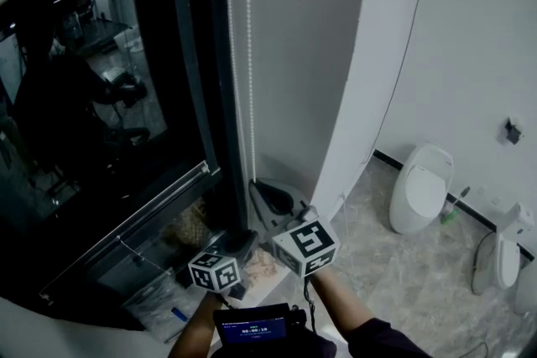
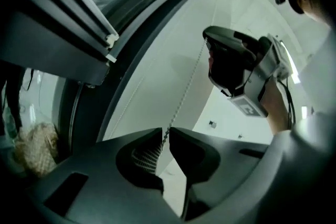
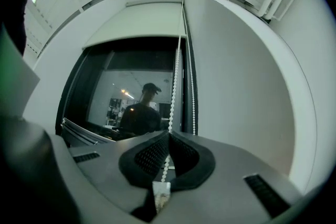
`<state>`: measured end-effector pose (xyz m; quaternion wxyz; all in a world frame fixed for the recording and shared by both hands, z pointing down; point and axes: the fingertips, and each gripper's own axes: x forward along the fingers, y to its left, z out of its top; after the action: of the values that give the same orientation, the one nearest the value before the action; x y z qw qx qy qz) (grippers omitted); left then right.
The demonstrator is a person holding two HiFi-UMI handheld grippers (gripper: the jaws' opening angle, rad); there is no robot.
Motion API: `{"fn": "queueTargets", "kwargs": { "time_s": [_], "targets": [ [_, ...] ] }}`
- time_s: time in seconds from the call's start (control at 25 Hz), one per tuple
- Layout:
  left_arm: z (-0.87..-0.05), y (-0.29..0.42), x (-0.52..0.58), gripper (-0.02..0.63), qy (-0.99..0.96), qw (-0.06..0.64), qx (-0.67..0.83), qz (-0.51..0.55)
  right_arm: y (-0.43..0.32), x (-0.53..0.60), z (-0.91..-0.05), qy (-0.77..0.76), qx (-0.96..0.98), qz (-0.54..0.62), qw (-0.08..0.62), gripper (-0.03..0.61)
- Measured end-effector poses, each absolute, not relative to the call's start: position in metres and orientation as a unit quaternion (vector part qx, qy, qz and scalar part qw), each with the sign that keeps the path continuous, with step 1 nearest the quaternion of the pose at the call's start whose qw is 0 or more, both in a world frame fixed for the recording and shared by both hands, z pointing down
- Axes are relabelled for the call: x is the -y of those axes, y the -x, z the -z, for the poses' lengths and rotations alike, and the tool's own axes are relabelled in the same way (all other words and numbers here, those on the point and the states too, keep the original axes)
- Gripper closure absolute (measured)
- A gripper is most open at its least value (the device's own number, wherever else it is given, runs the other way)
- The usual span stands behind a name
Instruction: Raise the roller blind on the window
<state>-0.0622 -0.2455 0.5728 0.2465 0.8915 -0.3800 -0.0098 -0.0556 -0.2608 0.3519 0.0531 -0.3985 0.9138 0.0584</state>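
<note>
Currently, left tongs (image 2: 167,132) and right tongs (image 3: 169,135) are both clamping shut on the bead chain (image 3: 175,73), which is running straight up from them. Right tongs are gripping higher. Roller blind (image 3: 137,20) is sitting far above, near the window (image 3: 113,94) top.

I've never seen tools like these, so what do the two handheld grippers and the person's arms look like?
The left gripper and the right gripper look alike: a smooth dark grey body and two black jaws lined with dotted pads. Each carries a white marker cube printed with black squares. A thin black cable trails from the right one. The right arm wears a dark sleeve.
</note>
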Motion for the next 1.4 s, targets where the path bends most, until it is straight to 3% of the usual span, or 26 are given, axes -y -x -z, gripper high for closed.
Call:
{"fn": "queueTargets", "kwargs": {
  "time_s": [0.16,0.56,1.0,1.16,1.32,1.4],
  "targets": [
    [-0.561,0.075,0.241,0.600,-0.888,0.247,0.385,0.040,0.052,0.265,-0.351,0.402,-0.912,-0.068,0.052,0.569],
    [-0.429,0.100,0.243,0.600,-0.907,0.126,0.377,0.135,0.059,0.280,-0.456,0.411,-0.911,-0.017,-0.034,0.569],
    [-0.360,0.080,0.255,0.597,-0.918,0.030,0.380,0.115,0.083,0.262,-0.511,0.383,-0.921,0.010,-0.071,0.569],
    [-0.356,0.076,0.262,0.545,-0.913,0.013,0.396,0.097,0.086,0.256,-0.511,0.377,-0.924,0.012,-0.063,0.569],
    [-0.349,0.078,0.262,0.550,-0.904,0.008,0.414,0.108,0.089,0.253,-0.511,0.375,-0.925,0.012,-0.061,0.569],
    [-0.348,0.079,0.261,0.601,-0.902,-0.003,0.418,0.108,0.089,0.252,-0.511,0.374,-0.925,0.016,-0.056,0.569]
  ]
}}
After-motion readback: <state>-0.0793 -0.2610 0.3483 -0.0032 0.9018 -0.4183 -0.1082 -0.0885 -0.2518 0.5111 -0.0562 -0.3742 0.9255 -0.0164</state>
